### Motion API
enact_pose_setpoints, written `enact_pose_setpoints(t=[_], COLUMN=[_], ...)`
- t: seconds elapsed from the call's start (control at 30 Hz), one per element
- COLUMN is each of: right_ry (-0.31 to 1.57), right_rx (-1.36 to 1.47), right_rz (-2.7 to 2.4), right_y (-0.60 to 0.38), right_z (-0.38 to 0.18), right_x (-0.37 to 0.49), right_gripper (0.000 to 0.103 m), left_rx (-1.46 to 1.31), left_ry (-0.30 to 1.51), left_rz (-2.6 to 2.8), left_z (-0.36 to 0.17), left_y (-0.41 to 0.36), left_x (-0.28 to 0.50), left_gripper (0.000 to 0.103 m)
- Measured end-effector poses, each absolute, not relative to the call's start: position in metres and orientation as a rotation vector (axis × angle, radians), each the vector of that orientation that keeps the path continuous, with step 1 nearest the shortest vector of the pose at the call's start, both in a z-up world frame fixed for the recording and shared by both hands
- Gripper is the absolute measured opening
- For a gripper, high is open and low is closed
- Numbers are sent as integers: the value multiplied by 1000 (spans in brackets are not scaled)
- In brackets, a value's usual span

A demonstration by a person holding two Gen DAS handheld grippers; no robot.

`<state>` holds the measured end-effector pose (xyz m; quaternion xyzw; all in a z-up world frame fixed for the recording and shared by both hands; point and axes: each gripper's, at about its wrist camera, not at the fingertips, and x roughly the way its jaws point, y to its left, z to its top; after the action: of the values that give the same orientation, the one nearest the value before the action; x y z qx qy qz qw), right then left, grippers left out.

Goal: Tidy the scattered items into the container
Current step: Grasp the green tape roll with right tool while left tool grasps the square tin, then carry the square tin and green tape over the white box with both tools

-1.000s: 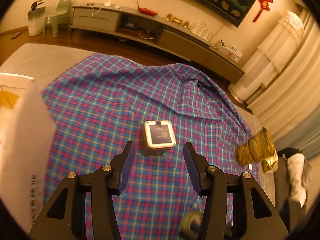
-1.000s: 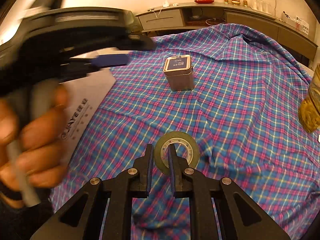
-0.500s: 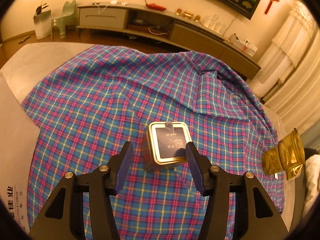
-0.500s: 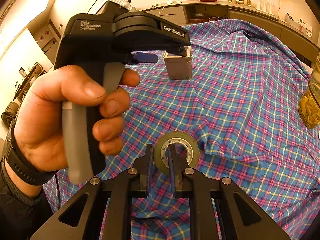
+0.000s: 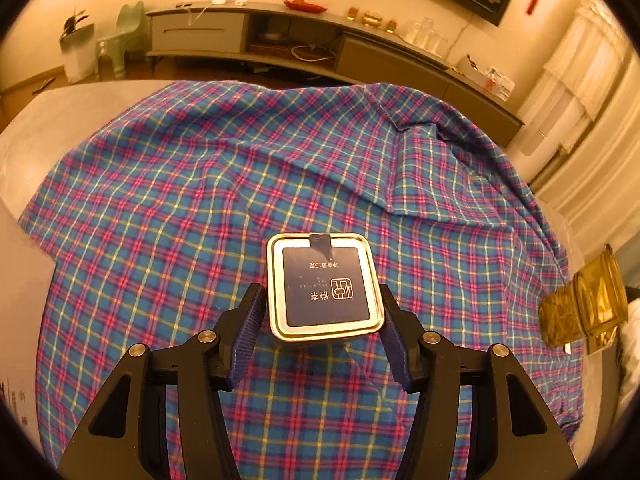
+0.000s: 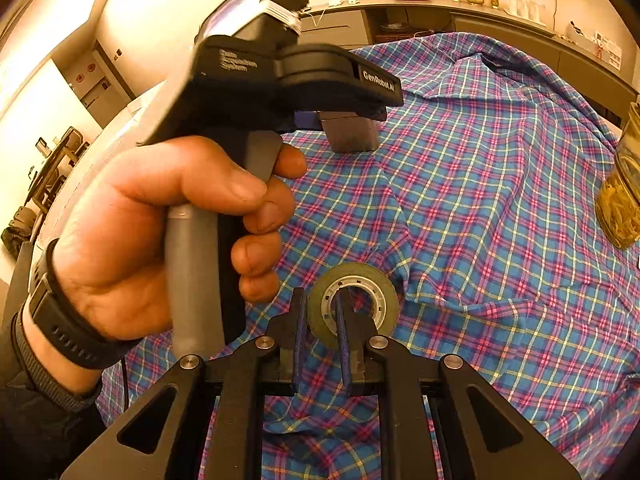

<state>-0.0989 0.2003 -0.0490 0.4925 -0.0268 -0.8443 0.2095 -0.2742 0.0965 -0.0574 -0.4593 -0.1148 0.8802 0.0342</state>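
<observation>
A square metal tin (image 5: pixel 324 286) with a dark blue label stands upright on the plaid cloth (image 5: pixel 180 200). My left gripper (image 5: pixel 321 300) is open and straddles it, one blue pad on each side, close to the lid's rim without a clear squeeze. In the right wrist view a hand (image 6: pixel 152 232) holds that left gripper over the tin (image 6: pixel 352 136). My right gripper (image 6: pixel 320 316) is shut on the wall of a greenish tape roll (image 6: pixel 386 292), one finger inside the hole and one outside, low over the cloth. A white printed box side (image 5: pixel 20 320) shows at the far left.
An amber glass jar (image 5: pixel 580 312) stands at the cloth's right edge, also the jar (image 6: pixel 620 192) in the right wrist view. A long low TV cabinet (image 5: pixel 320 40) runs along the far wall. The cloth is wrinkled and raised toward the back right.
My left gripper has come down and forward over the tin, which now sits between its fingers instead of ahead of them. The right gripper has kept still on the tape roll.
</observation>
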Motion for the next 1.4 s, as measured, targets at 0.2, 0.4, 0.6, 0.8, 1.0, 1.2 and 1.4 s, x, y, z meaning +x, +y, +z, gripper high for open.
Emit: enact_pose_setpoints(t=[0.2,0.4,0.6,0.8,1.0,1.2,1.4], right_ry=[-98,-93,-113,-140,-148,-148,-131], right_rx=[1370,1306,1274,1245,1233,1212,1163], right_rz=[-2360,-2403,-2426,-2430,-2429,-2425,-2433], right_y=[205,203,200,194,183,166,147], right_z=[-47,-26,-14,-7,-3,4,14], right_x=[-99,-96,-91,-84,-80,-74,-61], right_gripper=[15,15,15,15,15,15,15], left_rx=[-1371,-1344,-1267,-1219,-1189,-1123,-1086], left_ry=[-381,-401,-399,-366,-286,-188,-187], left_rz=[2686,2675,2679,2687,2707,2745,2744], left_z=[-54,-43,-15,7,19,37,51], left_y=[91,86,76,65,59,50,29], left_x=[-270,-257,-233,-204,-176,-148,-131], left_gripper=[53,51,51,51,51,51,51])
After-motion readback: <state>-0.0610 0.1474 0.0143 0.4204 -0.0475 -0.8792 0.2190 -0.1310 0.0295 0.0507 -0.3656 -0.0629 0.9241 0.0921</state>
